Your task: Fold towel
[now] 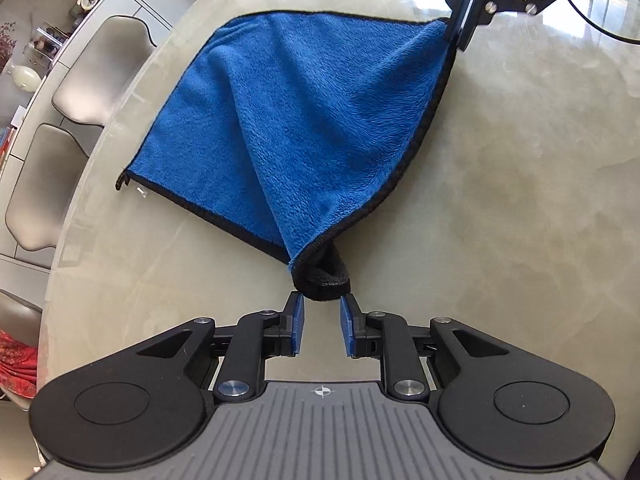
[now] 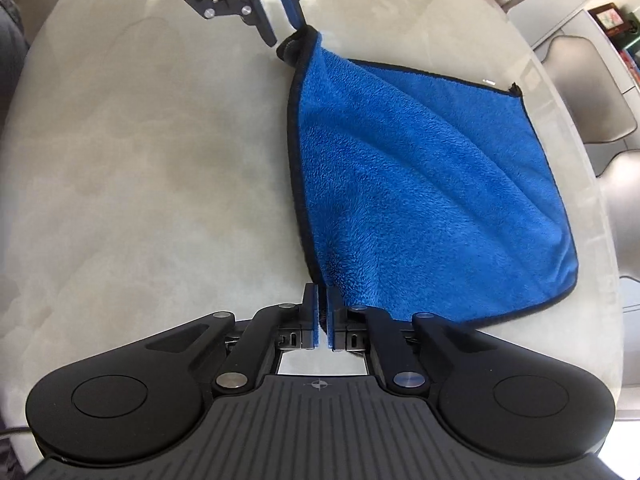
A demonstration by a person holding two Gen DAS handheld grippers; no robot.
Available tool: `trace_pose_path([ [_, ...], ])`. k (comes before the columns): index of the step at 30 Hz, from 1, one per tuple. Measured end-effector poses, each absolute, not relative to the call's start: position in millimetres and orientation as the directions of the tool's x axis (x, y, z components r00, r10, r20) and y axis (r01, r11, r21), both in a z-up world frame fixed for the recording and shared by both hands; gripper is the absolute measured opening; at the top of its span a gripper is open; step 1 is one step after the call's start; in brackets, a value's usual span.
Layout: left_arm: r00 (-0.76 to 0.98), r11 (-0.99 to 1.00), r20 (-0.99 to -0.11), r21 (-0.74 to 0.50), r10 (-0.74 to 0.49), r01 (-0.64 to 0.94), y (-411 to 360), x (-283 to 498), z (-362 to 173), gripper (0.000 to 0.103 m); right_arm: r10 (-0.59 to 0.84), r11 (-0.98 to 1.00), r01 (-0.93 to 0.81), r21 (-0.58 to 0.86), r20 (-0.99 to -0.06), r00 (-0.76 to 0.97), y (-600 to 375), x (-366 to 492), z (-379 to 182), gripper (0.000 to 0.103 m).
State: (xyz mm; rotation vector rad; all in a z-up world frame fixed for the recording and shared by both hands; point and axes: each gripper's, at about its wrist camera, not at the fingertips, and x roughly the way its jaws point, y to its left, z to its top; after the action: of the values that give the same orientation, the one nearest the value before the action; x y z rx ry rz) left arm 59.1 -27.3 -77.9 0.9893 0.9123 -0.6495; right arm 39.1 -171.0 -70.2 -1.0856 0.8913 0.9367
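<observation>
A blue plush towel (image 1: 300,120) with a black hem lies on a pale marble table (image 1: 520,200), rumpled into ridges. Its near corner is bunched into a black wad that sits pinched at the very tips of my left gripper (image 1: 322,300), whose jaws stand a little apart around it. In the right wrist view the same towel (image 2: 420,180) spreads to the right, and my right gripper (image 2: 322,288) is shut on the thin corner of its near edge. Each gripper also shows in the other's view: the right gripper (image 1: 460,40) at the top right, the left gripper (image 2: 287,32) at the top.
Grey padded chairs (image 1: 100,64) stand along the table's curved edge, beyond the towel's far side; one chair (image 2: 592,80) shows at the right. A red patterned cloth (image 1: 16,360) lies off the table. Bare tabletop (image 2: 140,160) stretches beside the towel.
</observation>
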Motion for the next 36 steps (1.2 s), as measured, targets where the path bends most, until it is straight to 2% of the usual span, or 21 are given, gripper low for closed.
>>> trace_pose_path([
  [5, 0.487, 0.396, -0.870, 0.422, -0.075, 0.816, -36.3, 54.8, -79.2, 0.021, 0.123, 0.182, -0.931, -0.316, -0.932, 0.340, -183.9, 38.5, -61.0, 0.004],
  [8, 0.489, 0.375, -0.869, 0.429, -0.077, 0.822, -39.9, 50.1, -80.7, 0.021, 0.132, 0.190, -0.943, -0.272, -0.945, 0.299, -186.8, 34.9, -57.2, 0.004],
  [13, 0.458, 0.352, -0.884, 0.401, -0.093, 0.846, -39.8, 42.1, -77.4, 0.021, 0.093, 0.161, -0.955, -0.250, -0.959, 0.266, -192.8, 26.2, -69.1, 0.004],
  [20, 0.453, 0.403, -0.887, 0.381, -0.096, 0.832, -15.2, 66.6, -53.7, 0.023, 0.142, 0.332, -0.895, -0.297, -0.923, 0.359, -209.0, 56.4, -48.2, 0.009],
  [22, 0.490, 0.479, -0.867, 0.394, -0.088, 0.784, -4.7, 92.5, -45.1, 0.025, 0.147, 0.390, -0.865, -0.316, -0.906, 0.397, -215.2, 71.8, -43.0, 0.009],
  [24, 0.521, 0.568, -0.848, 0.383, -0.096, 0.728, -0.2, 117.9, -41.9, 0.033, 0.159, 0.451, -0.831, -0.326, -0.887, 0.434, -220.4, 90.9, -41.0, 0.009],
  [28, 0.536, 0.771, -0.827, 0.226, -0.172, 0.595, -2.4, 191.9, -44.6, 0.033, 0.214, 0.577, -0.766, -0.283, -0.853, 0.476, -226.7, 135.2, -39.2, 0.009],
  [30, 0.547, 0.808, -0.813, 0.181, -0.197, 0.561, -6.9, 219.0, -49.1, 0.033, 0.242, 0.629, -0.736, -0.249, -0.838, 0.490, -227.8, 159.6, -39.1, 0.009],
  [36, 0.587, 0.855, -0.789, 0.172, -0.178, 0.490, -20.7, 277.0, -68.7, 0.036, 0.268, 0.670, -0.707, -0.227, -0.814, 0.515, -222.8, 212.5, -47.5, 0.009],
])
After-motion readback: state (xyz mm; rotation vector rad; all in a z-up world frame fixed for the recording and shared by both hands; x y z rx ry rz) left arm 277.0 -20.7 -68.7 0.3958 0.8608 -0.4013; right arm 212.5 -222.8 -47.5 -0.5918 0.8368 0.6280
